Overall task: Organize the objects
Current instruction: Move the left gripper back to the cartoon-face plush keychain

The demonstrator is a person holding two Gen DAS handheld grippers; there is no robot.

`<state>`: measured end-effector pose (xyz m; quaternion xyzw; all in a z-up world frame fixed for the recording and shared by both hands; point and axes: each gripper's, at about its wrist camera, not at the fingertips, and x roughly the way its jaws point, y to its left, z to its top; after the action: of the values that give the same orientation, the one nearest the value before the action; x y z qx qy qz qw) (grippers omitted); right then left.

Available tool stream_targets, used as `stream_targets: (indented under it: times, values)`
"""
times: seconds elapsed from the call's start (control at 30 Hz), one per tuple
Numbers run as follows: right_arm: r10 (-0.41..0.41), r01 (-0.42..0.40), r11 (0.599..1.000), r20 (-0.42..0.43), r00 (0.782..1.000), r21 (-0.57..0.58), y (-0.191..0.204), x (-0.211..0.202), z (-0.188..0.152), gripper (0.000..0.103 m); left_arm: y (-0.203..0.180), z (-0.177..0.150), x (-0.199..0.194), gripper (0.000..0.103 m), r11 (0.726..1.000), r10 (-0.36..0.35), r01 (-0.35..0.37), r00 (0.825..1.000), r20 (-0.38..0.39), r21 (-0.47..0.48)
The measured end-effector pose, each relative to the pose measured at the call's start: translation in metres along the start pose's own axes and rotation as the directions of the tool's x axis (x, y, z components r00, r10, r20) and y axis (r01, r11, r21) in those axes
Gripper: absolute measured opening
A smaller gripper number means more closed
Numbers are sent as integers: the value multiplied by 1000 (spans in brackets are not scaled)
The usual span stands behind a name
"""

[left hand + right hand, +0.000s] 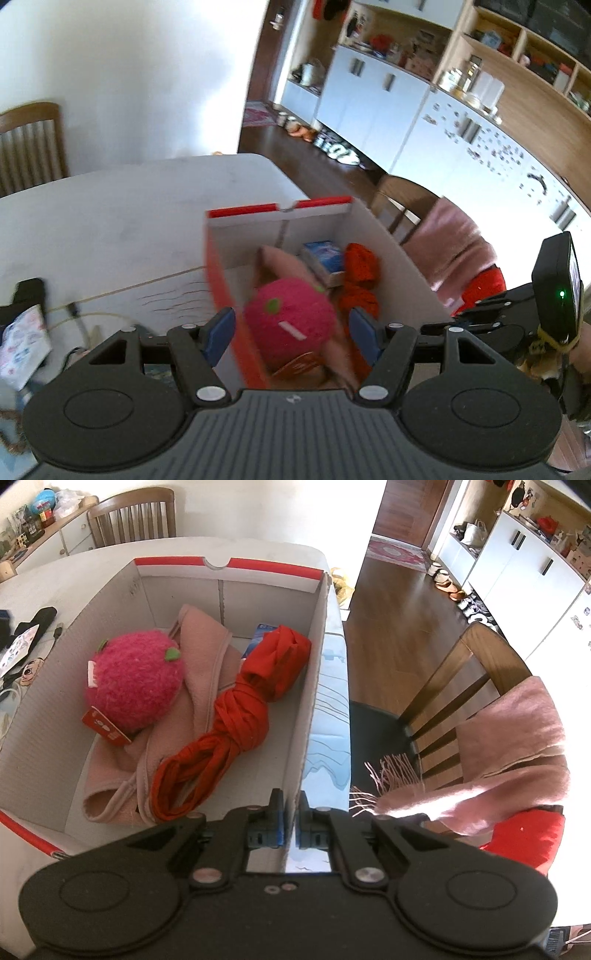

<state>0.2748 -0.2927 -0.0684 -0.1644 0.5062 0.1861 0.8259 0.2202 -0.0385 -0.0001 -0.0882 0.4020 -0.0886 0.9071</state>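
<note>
**Box on the tabletop, one claw pinching its wall**

Box (110,602) is the centre of it all, white cardboard with red trim, open at the top and sitting on the pale tabletop (92,554). Inside it, a fuzzy pink ball (136,679) with green spots and a red tag lies on a folded pink cloth (207,653), toward the box's left wall. Just beside the ball, against the right wall, there's a twisted red cloth (236,716), and a blue packet (260,631) peeks out behind it at the far end.

Right claw (290,827) is pressed nearly closed on the near end of the box's right wall, blue pads on either side of the cardboard edge.

Left claw (291,332) hangs over the box's near end, spread wide with nothing held; its left pad (219,328) is outside the red-edged left wall and the other pad is over the inside, with the pink ball between them in the view, somewhat blurred.

Off the box's right side, a wooden chair (476,679) carries a fringed pink scarf (509,753) draped over its back, with something red (524,834) under it.
</note>
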Motion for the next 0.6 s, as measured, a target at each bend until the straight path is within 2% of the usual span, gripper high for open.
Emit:
stream_targets:
  times: [0.13,0.2,0.33,0.6]
  values:
    - [-6,6,1000,-2,1000,2,1,0,0,5,24,-8,-21,67,998,48,-47,999,24,-36]
    - [-8,8,1000,-4,1000,4,1,0,1,5,38,-14,-30,72,995,81,-79,996,30,-62]
    - [-13,13,1000,-4,1000,5,2,0,0,5,63,-26,-43,76,985,136,-131,990,31,-112]
    - [-11,11,1000,-10,1000,15,2,-3,-2,5,116,-64,-58,76,947,240,-237,971,-13,-216]
